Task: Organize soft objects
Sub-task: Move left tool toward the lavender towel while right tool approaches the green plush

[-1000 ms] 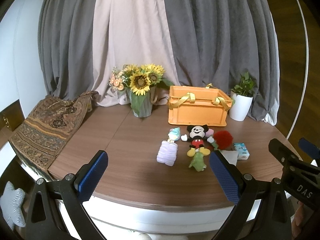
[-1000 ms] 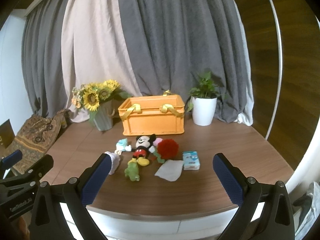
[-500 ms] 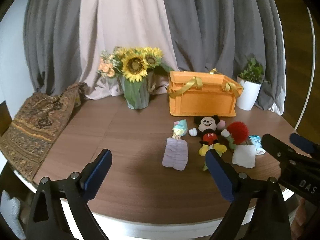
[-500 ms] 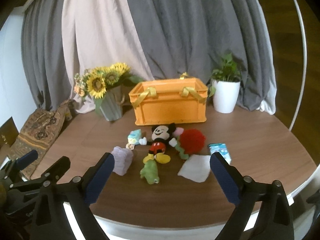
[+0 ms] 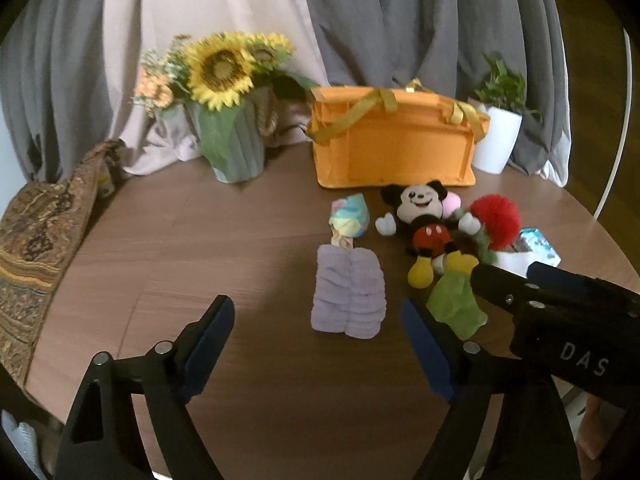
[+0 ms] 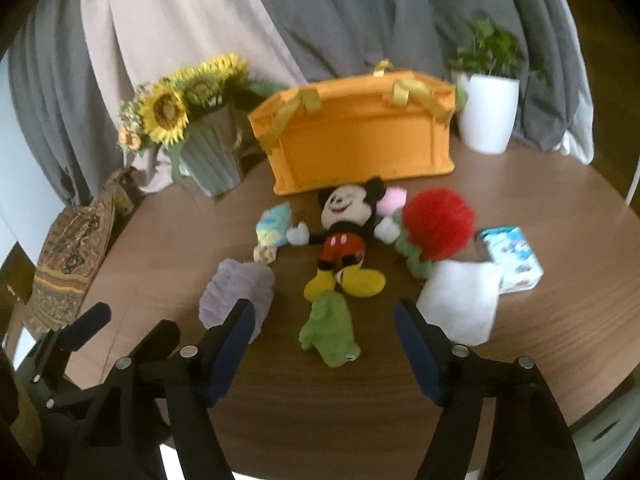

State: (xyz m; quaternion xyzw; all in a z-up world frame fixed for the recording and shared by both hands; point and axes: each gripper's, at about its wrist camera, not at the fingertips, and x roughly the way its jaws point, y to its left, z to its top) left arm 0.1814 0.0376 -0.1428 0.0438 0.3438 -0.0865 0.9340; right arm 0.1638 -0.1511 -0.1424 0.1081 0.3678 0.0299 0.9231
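Soft toys lie in front of an orange crate (image 5: 394, 152) (image 6: 360, 144): a lilac fuzzy cloth (image 5: 349, 294) (image 6: 236, 292), a green plush (image 5: 454, 304) (image 6: 330, 326), a Mickey plush (image 5: 426, 228) (image 6: 346, 236), a red pompom (image 5: 496, 222) (image 6: 438, 222), a pastel toy (image 5: 349, 216) (image 6: 274, 226), a white cloth (image 6: 460, 302). My left gripper (image 5: 316, 334) is open and empty, just short of the lilac cloth. My right gripper (image 6: 326, 326) is open, with the green plush between its fingertips.
A sunflower vase (image 5: 230, 136) (image 6: 212, 156) stands left of the crate, a white plant pot (image 5: 496, 142) (image 6: 486, 114) right of it. A tissue pack (image 6: 514, 258) lies at the right. A patterned cloth (image 5: 36, 232) drapes the table's left edge. Curtains hang behind.
Both grippers have moved forward and down toward the toys. The toys loom larger; nothing on the table has moved.
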